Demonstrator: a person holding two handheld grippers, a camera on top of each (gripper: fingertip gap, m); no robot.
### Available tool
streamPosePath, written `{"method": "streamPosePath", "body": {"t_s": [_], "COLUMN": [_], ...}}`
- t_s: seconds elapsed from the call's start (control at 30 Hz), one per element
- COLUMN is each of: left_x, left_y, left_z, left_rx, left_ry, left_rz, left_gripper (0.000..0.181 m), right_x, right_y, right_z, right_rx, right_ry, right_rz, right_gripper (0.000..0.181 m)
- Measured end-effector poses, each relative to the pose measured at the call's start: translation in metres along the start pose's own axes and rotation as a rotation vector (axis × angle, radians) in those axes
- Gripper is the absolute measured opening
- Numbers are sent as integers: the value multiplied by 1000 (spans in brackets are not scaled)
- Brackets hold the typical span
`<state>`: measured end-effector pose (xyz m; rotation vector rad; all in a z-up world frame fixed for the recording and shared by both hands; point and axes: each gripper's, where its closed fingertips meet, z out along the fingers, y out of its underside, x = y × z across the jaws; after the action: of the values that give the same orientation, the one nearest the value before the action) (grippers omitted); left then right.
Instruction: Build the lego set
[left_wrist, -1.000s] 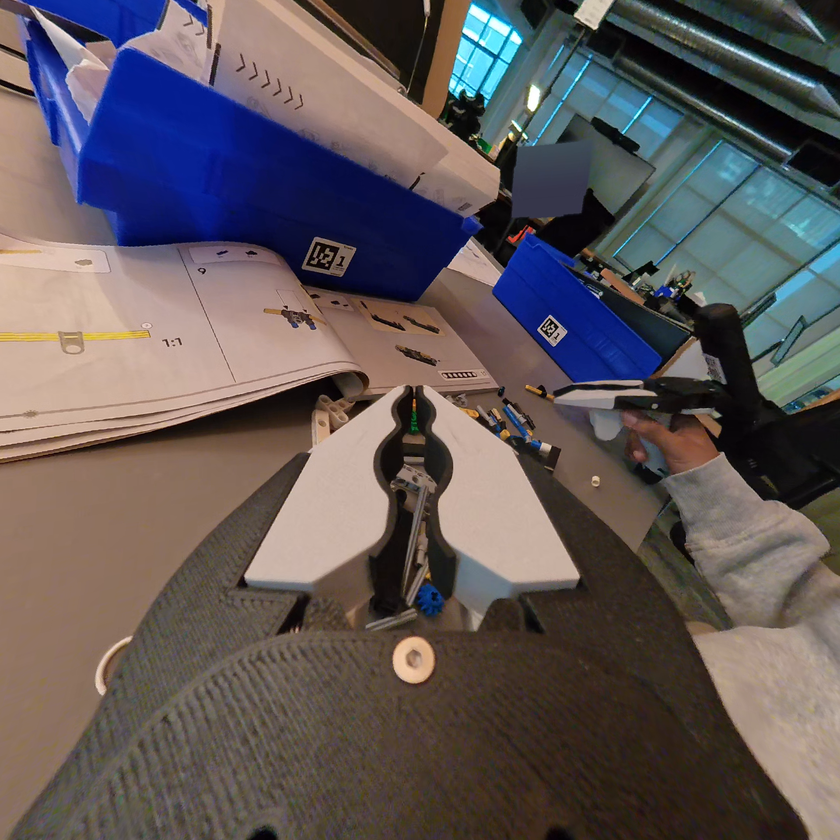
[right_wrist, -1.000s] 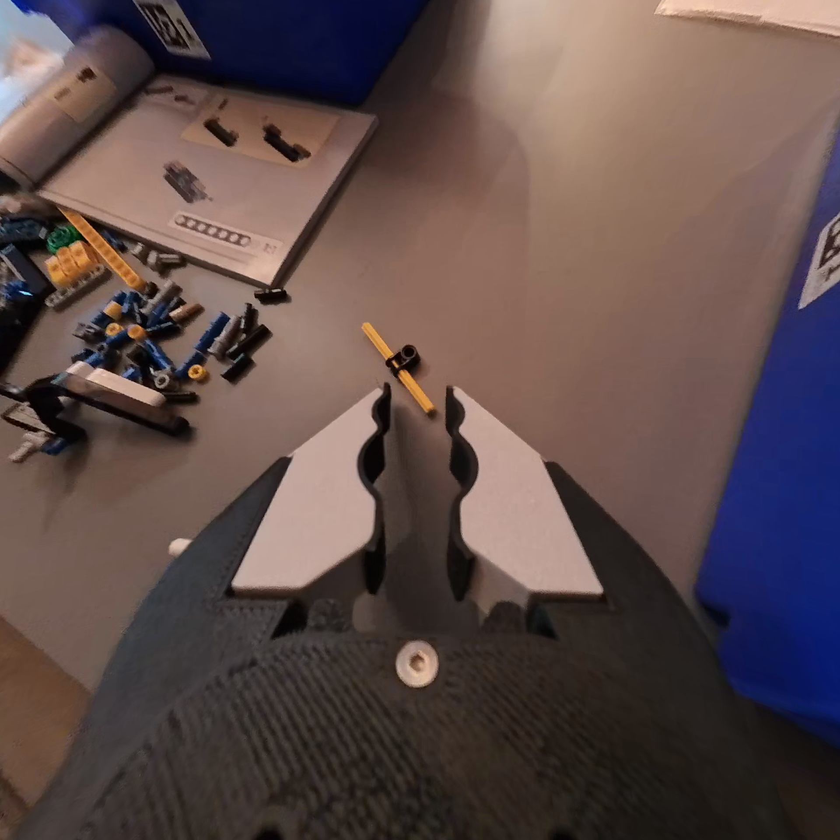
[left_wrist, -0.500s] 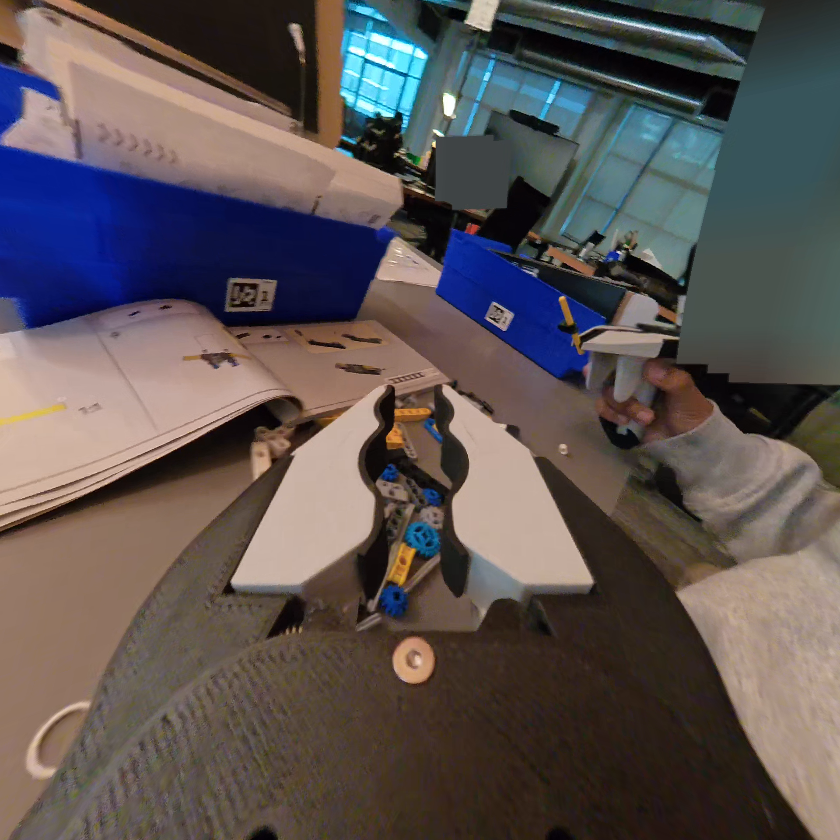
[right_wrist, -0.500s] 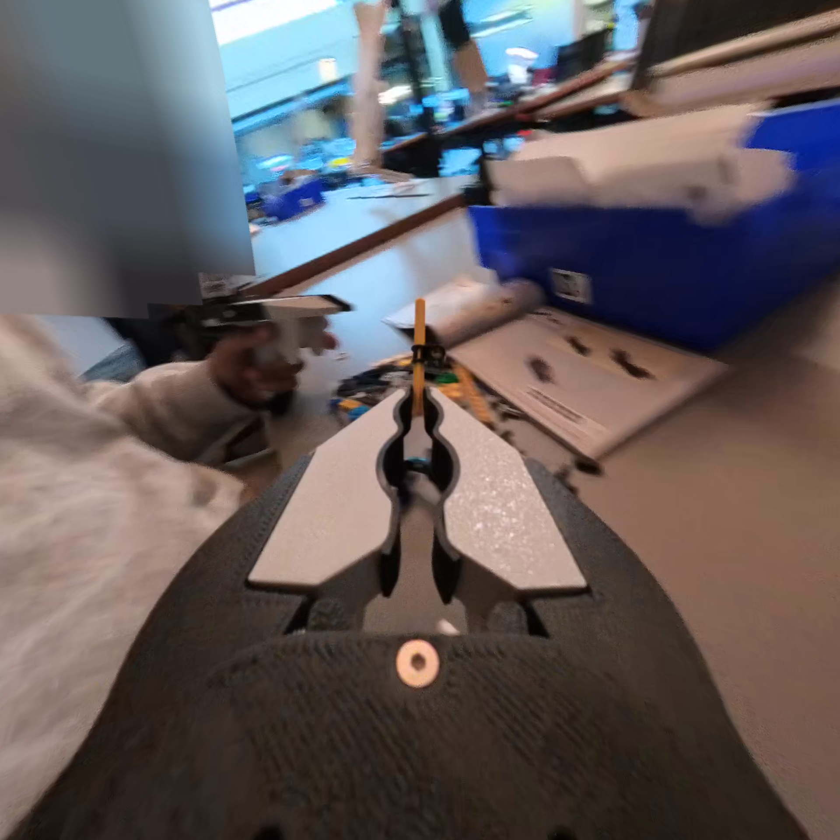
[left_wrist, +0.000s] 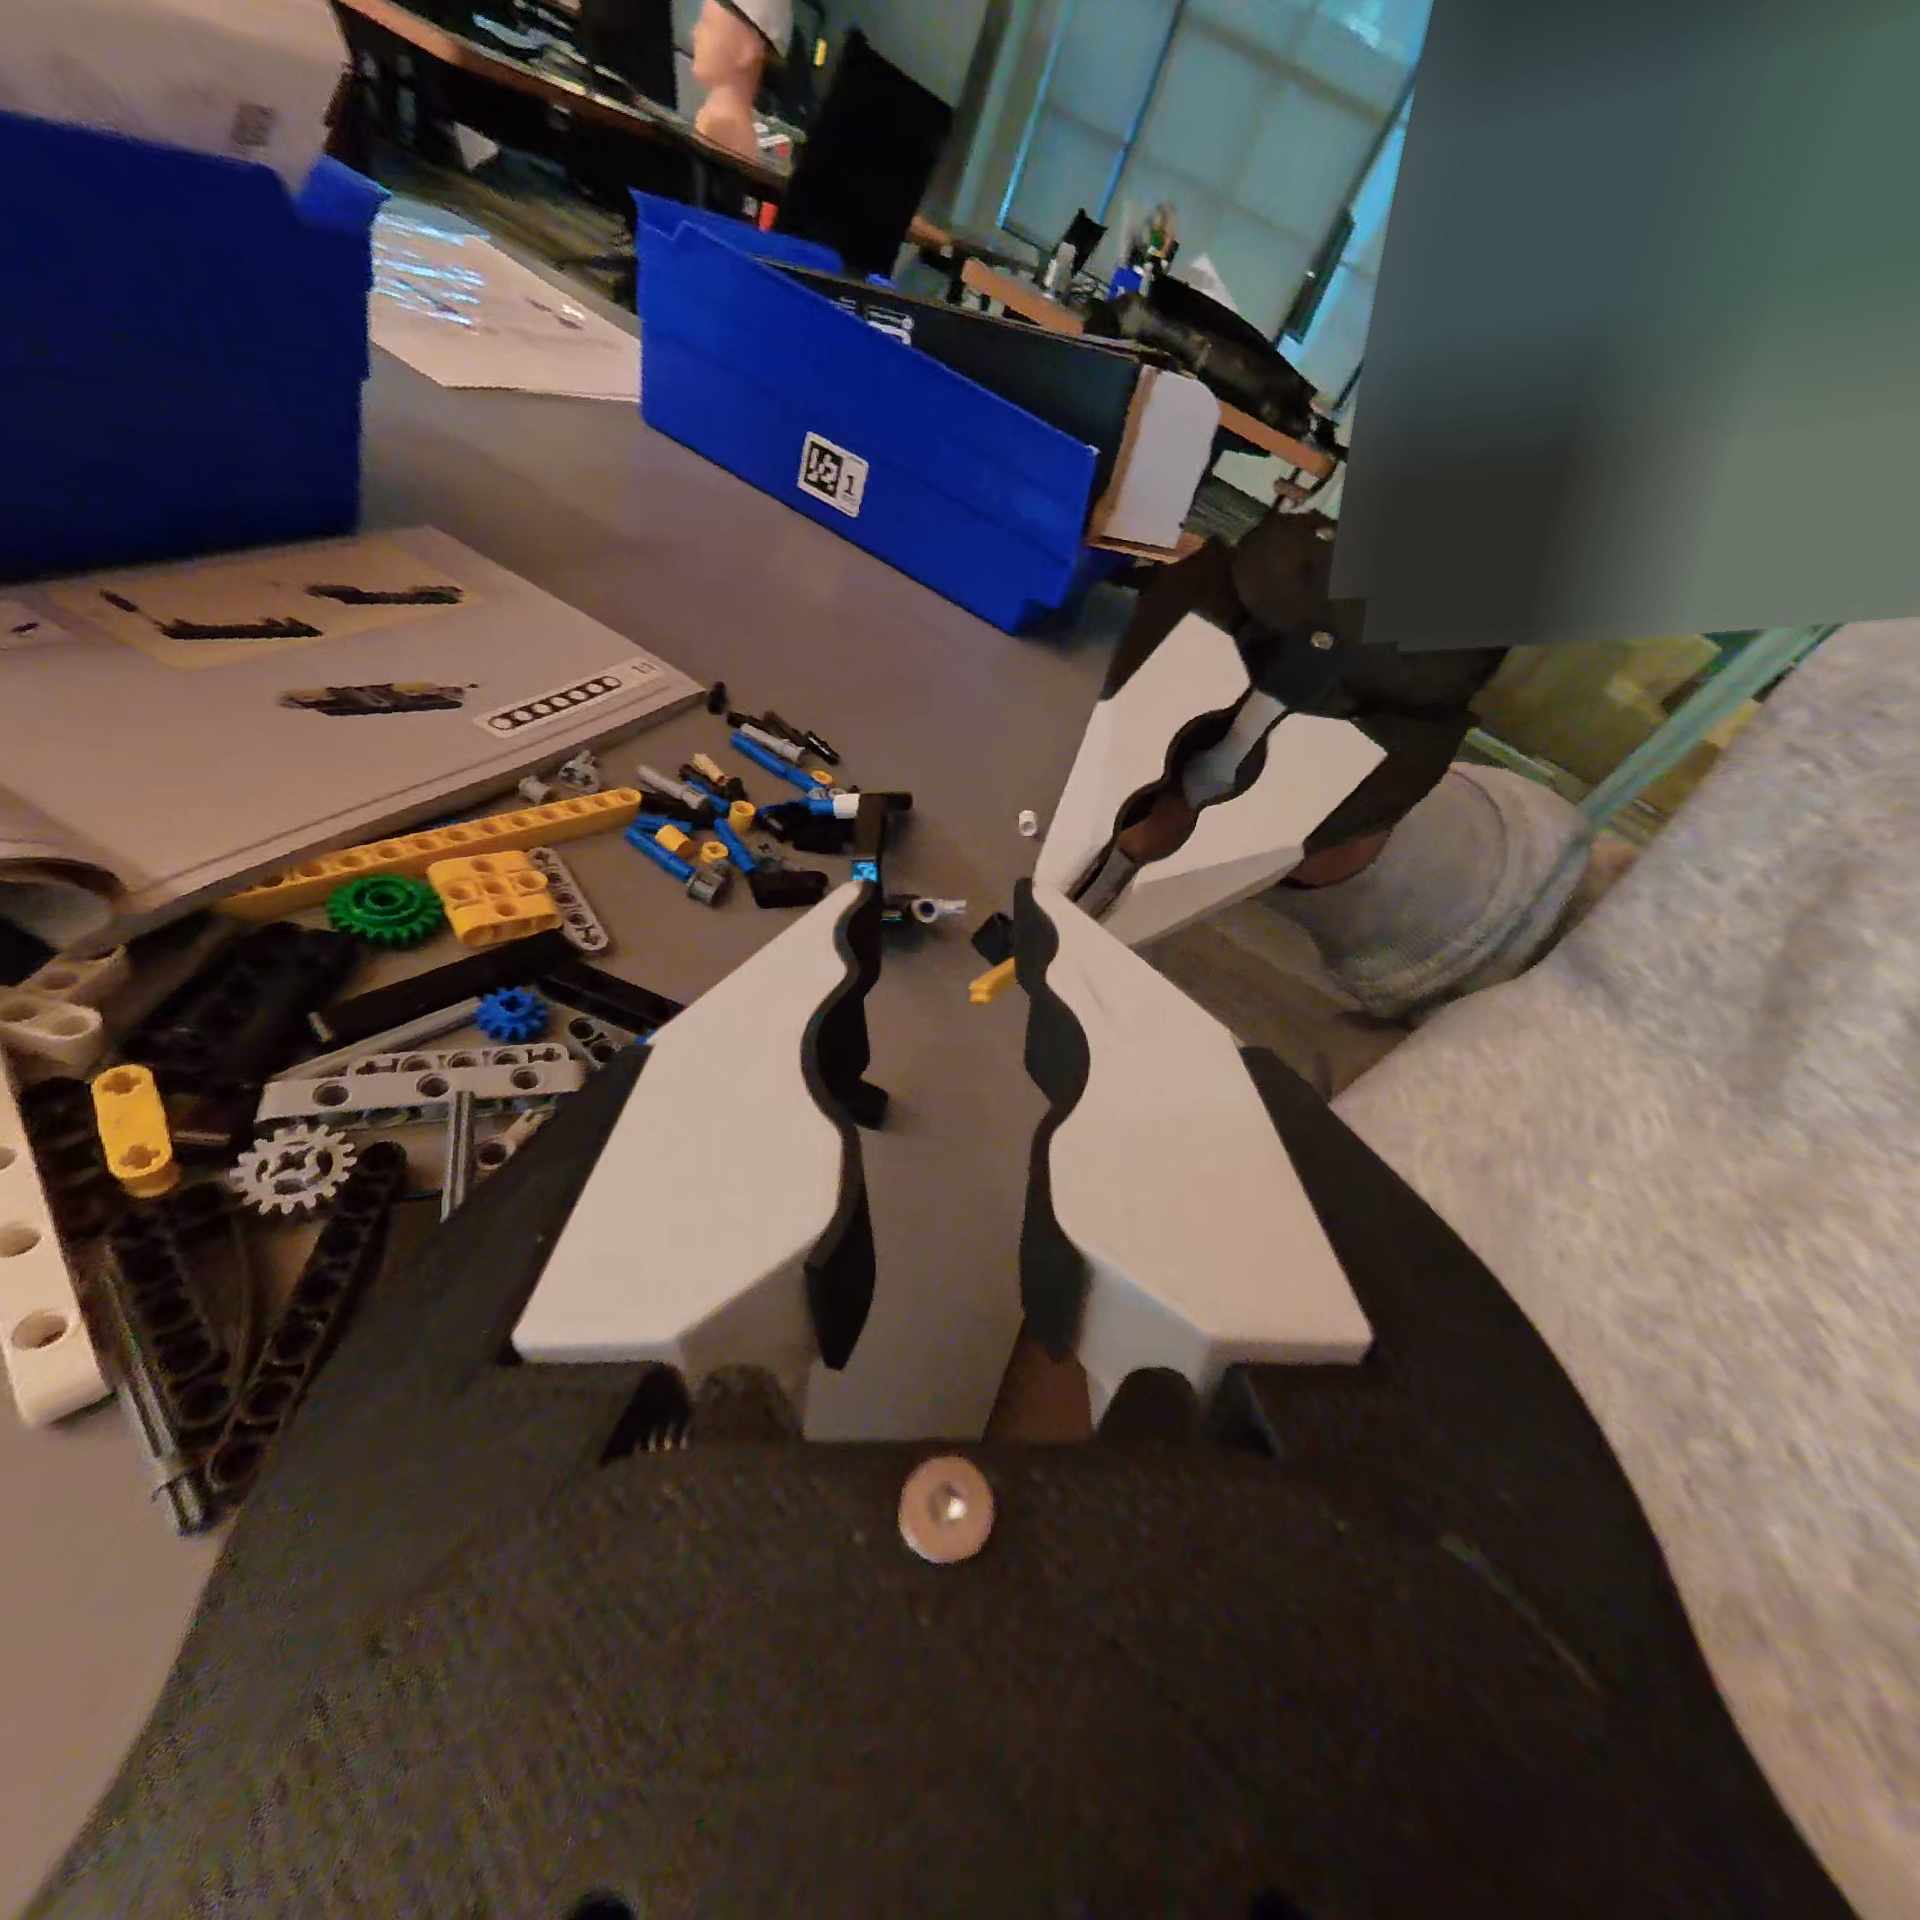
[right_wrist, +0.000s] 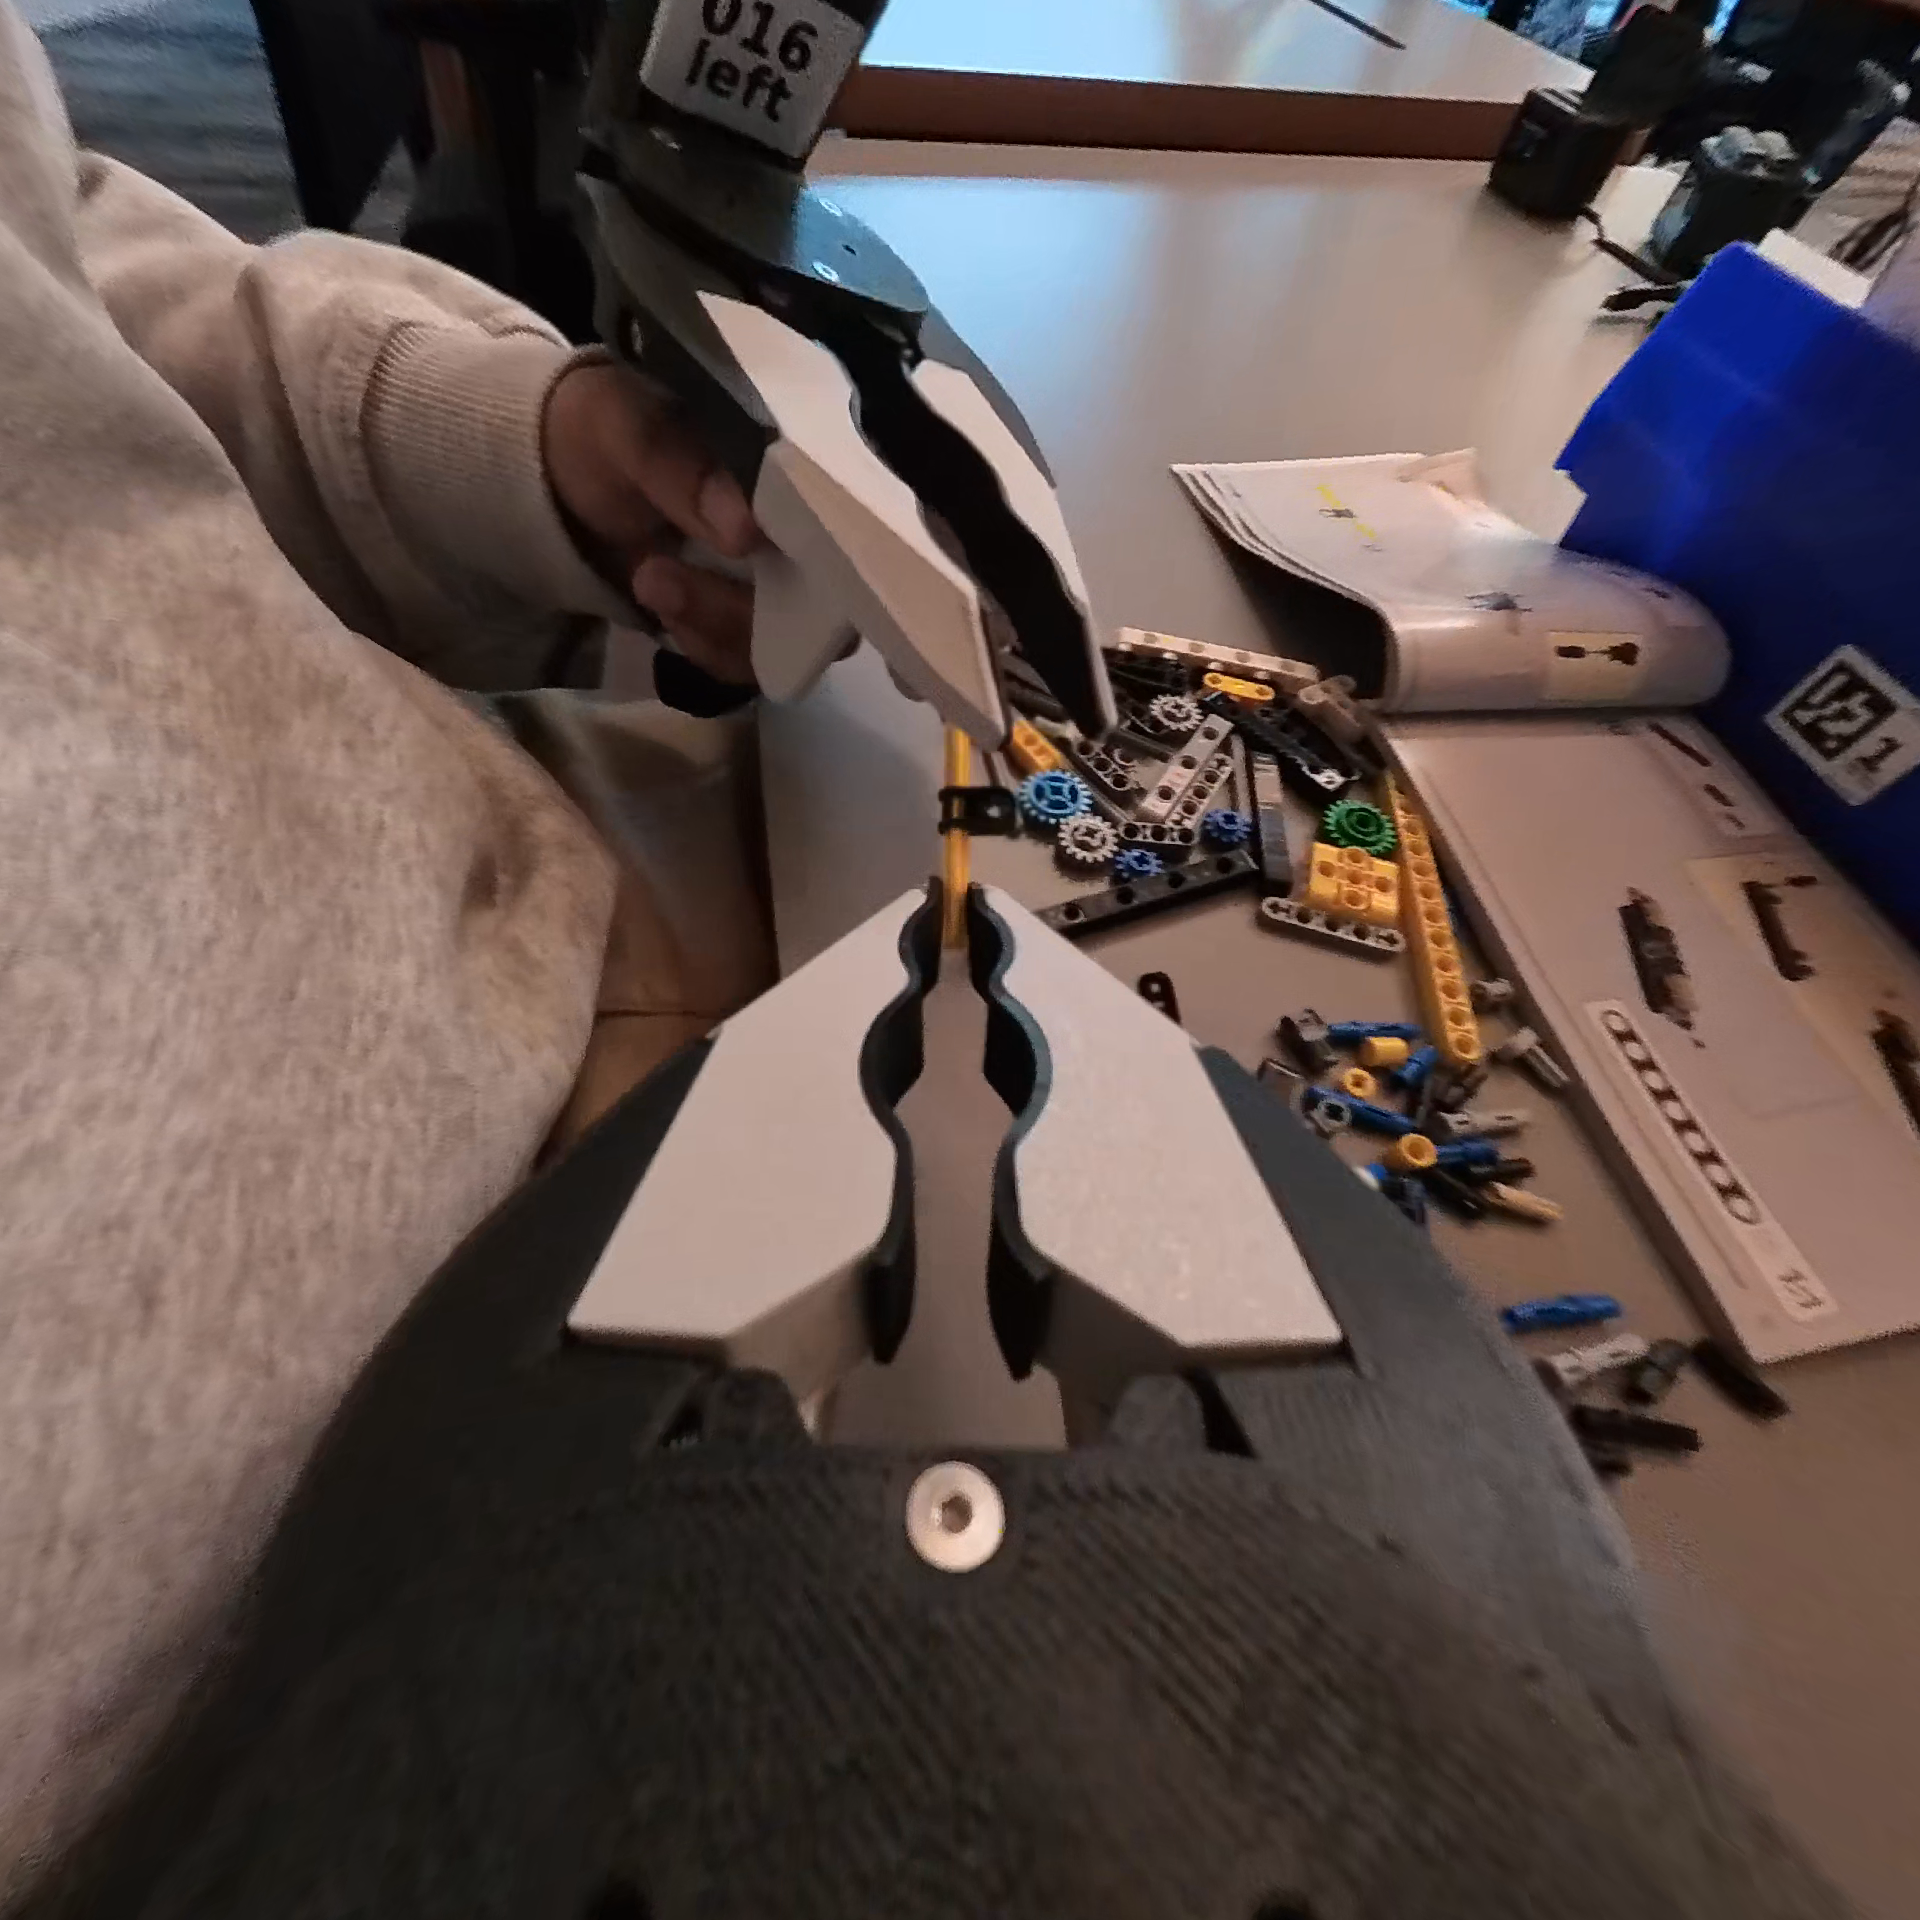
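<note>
Two grippers meet above the near edge of the counter (left_wrist: 935, 582), and the coming move depends on how the yellow axle (right_wrist: 956, 821) lies between them. The right gripper (right_wrist: 954, 904) has its fingers closed on the lower end of this axle, so the axle stands out forward along the fingers, its long axis pointing straight to the left gripper (right_wrist: 1049, 717). A small black connector (right_wrist: 977, 808) sits on the axle about halfway up.

In the left wrist view the left gripper (left_wrist: 940, 914) has its fingers apart and holds nothing. The free yellow tip of the axle (left_wrist: 992, 982) shows just inside the right finger (left_wrist: 1132, 1122), beside its black pad, so the axle crosses the gap from the right side and does not lie along it.

I judge that the left gripper, being the nearer free one, should close on the free end or on the connector. The loose pieces (left_wrist: 727, 821) lie farther left on the counter, near the instruction booklet (left_wrist: 312, 675).
</note>
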<state>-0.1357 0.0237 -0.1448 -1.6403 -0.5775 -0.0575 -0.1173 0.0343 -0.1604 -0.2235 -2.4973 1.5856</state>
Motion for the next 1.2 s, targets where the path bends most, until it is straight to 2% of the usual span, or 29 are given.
{"method": "streamPosePath", "body": {"t_s": [0.03, 0.3, 0.47, 0.73, 0.93, 1.2], "left_x": [2, 19, 28, 27, 29, 32], "left_y": [1, 14, 13, -1, -4, -5], "left_z": [0, 3, 1, -6, -8, -9], "left_rx": [-2, -66, -46, 39, 58, 56], "left_ry": [10, 81, 122, 141, 167, 221], "left_rz": [18, 131, 163, 142, 126, 69], "left_gripper": [23, 22, 23, 24, 4, 3], "right_x": [-1, 1, 0, -2, -8, -8], "right_y": [0, -10, -20, -15, -14, -15], "right_z": [1, -4, -10, -5, -2, -2], "right_rx": [7, 96, 184, 163, 152, 165], "right_ry": [-12, -65, -139, -165, -199, -195], "right_rz": [14, 108, 187, 195, 180, 168], "right_gripper": [3, 3, 3, 3, 3, 3]}}
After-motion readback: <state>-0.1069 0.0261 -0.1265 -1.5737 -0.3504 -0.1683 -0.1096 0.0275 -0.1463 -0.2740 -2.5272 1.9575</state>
